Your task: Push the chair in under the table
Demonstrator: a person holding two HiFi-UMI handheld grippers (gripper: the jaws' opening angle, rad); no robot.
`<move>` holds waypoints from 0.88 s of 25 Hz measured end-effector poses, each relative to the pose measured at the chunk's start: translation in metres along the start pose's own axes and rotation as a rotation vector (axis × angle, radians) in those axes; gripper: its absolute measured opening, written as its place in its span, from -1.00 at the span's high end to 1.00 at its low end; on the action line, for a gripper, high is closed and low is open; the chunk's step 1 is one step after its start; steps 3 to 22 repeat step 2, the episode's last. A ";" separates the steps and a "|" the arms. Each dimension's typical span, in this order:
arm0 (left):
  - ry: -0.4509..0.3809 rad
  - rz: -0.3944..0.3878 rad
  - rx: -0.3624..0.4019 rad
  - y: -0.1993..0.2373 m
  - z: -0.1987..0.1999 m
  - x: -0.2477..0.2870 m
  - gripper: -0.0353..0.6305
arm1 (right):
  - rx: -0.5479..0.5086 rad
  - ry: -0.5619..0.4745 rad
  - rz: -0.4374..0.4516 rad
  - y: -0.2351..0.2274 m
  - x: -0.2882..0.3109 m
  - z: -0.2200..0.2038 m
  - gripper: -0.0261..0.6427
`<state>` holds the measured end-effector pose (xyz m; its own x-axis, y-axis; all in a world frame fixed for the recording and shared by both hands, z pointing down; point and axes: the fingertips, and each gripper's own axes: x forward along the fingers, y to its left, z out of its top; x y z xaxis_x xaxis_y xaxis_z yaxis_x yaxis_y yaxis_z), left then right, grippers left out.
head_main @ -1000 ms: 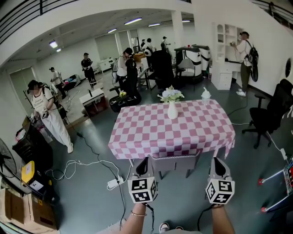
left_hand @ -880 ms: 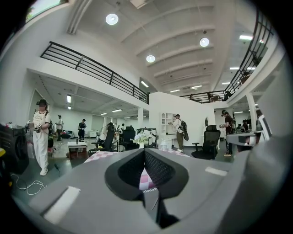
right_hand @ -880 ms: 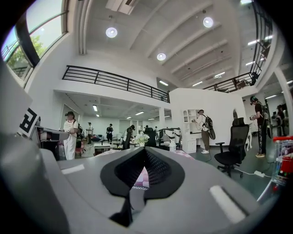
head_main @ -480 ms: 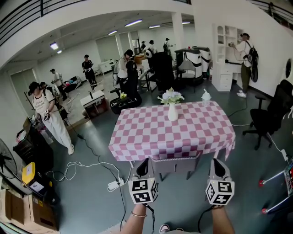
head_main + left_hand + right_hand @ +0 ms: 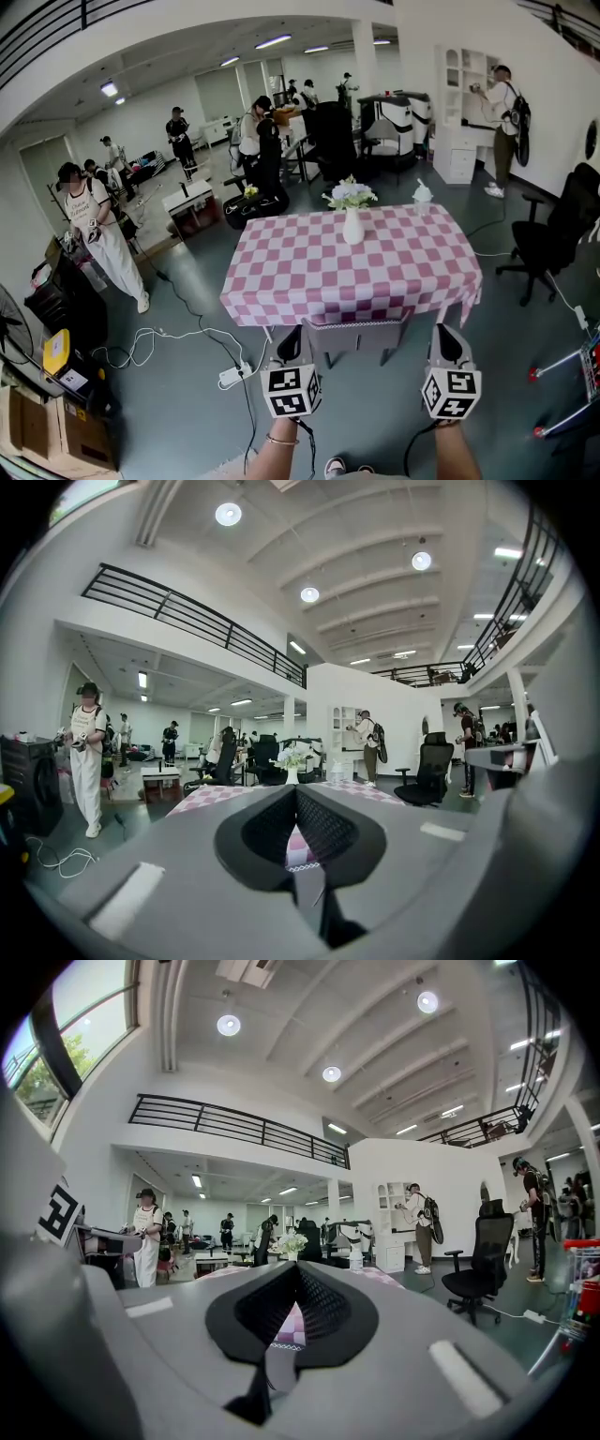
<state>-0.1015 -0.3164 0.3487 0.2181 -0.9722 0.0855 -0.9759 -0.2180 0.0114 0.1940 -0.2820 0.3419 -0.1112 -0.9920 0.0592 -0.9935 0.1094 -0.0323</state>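
Observation:
The grey chair [image 5: 356, 335] stands tucked at the near edge of the table [image 5: 309, 281], which wears a pink checked cloth; only the chair's back and legs show. My left gripper [image 5: 292, 339] is shut and empty beside the chair back's left corner; contact cannot be told. The right gripper [image 5: 447, 336] is shut and empty, a little to the right of the chair and apart from it. In the left gripper view the jaws [image 5: 296, 790] are closed, with the checked cloth [image 5: 297, 846] seen beyond. Closed jaws [image 5: 298, 1268] also show in the right gripper view.
A white vase of flowers [image 5: 352, 223] stands on the table. A black office chair [image 5: 548, 234] is at the right. Cables [image 5: 173, 336] and a power strip [image 5: 232, 376] lie on the floor at the left. A person [image 5: 94, 234] stands far left, others behind the table.
Chair and both grippers stand as before. Only the people in the background have shifted slightly.

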 end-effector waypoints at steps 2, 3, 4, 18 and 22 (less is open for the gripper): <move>0.000 -0.001 -0.003 0.001 0.000 0.001 0.89 | -0.002 0.004 0.004 0.002 0.001 0.001 0.89; 0.000 -0.001 -0.003 0.001 0.000 0.001 0.89 | -0.002 0.004 0.004 0.002 0.001 0.001 0.89; 0.000 -0.001 -0.003 0.001 0.000 0.001 0.89 | -0.002 0.004 0.004 0.002 0.001 0.001 0.89; 0.000 -0.001 -0.003 0.001 0.000 0.001 0.89 | -0.002 0.004 0.004 0.002 0.001 0.001 0.89; 0.000 -0.001 -0.003 0.001 0.000 0.001 0.89 | -0.002 0.004 0.004 0.002 0.001 0.001 0.89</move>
